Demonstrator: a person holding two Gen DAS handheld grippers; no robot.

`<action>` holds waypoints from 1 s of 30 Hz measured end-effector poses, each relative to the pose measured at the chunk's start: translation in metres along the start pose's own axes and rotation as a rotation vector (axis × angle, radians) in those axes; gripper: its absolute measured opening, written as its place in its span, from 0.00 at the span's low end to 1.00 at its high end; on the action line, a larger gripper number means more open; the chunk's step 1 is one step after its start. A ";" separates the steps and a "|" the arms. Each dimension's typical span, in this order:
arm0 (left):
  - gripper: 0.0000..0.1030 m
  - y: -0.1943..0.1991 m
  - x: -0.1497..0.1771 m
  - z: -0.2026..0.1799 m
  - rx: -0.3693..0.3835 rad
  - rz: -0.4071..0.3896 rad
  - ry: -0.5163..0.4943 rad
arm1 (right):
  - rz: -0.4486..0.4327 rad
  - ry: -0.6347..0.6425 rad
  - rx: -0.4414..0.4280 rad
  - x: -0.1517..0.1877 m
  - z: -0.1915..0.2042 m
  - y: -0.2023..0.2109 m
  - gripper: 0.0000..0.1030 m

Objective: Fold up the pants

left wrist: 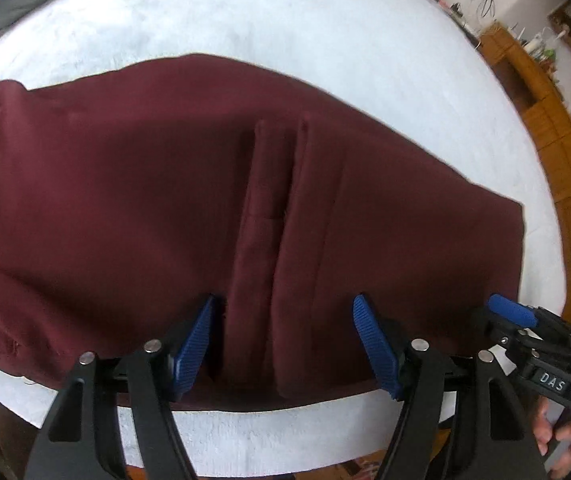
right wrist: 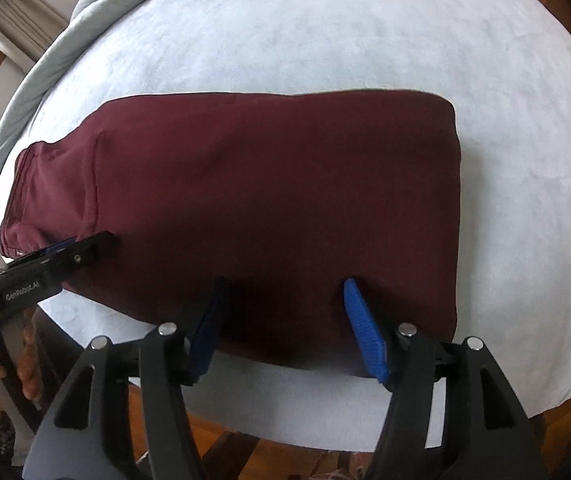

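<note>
Your left claw (left wrist: 285,340) stands wide, its blue pads (left wrist: 191,350) spread either side of a raised lengthwise pleat in the maroon pants (left wrist: 125,180), at the garment's near edge. The pads rest at or just above the cloth; contact cannot be confirmed. Nothing sits gripped between them.

Your right claw (right wrist: 285,324) is likewise wide, blue pads (right wrist: 365,332) apart over the near edge of the pants (right wrist: 265,180), toward the squared right-hand end. No cloth is pinched between them.

In the right wrist view, your left claw (right wrist: 65,250) appears from the side at the near left of the garment, close to the waistband end; its spread cannot be judged from that angle. In the left wrist view, your right claw (left wrist: 513,312) shows at the garment's near right corner.

The pants lie flat lengthwise, folded to a single-leg width, on a white cover (right wrist: 325,40) spread over a round surface. A grey quilt (right wrist: 65,40) lies along the far left edge. Wooden cabinets (left wrist: 533,92) stand beyond on the right.
</note>
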State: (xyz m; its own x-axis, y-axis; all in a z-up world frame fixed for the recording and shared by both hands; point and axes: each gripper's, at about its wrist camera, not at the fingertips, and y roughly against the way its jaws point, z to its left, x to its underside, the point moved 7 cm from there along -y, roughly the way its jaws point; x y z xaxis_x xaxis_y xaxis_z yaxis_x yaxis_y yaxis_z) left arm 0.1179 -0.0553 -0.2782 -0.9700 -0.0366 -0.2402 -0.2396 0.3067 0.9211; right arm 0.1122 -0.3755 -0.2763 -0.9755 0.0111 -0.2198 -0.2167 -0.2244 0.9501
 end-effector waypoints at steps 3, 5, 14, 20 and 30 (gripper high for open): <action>0.69 0.027 0.002 0.010 0.025 -0.037 0.026 | -0.070 -0.026 -0.105 -0.008 0.006 0.027 0.58; 0.74 0.053 0.006 0.025 0.050 -0.083 0.047 | -0.103 -0.056 -0.167 -0.009 0.009 0.042 0.61; 0.78 0.118 0.059 0.194 -0.028 -0.205 0.425 | -0.066 0.023 -0.220 0.005 0.047 0.036 0.66; 0.77 0.118 0.075 0.272 0.097 -0.241 0.665 | -0.020 0.031 -0.187 0.003 0.057 0.008 0.65; 0.78 0.092 0.058 0.292 0.246 -0.249 0.793 | -0.008 0.029 -0.173 0.002 0.053 -0.001 0.65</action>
State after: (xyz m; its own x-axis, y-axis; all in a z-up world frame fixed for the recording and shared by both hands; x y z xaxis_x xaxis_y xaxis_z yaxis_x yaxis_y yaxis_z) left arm 0.0511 0.2487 -0.2975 -0.6537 -0.7546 -0.0572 -0.5225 0.3954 0.7554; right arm 0.1081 -0.3231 -0.2659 -0.9716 -0.0145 -0.2361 -0.2121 -0.3885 0.8967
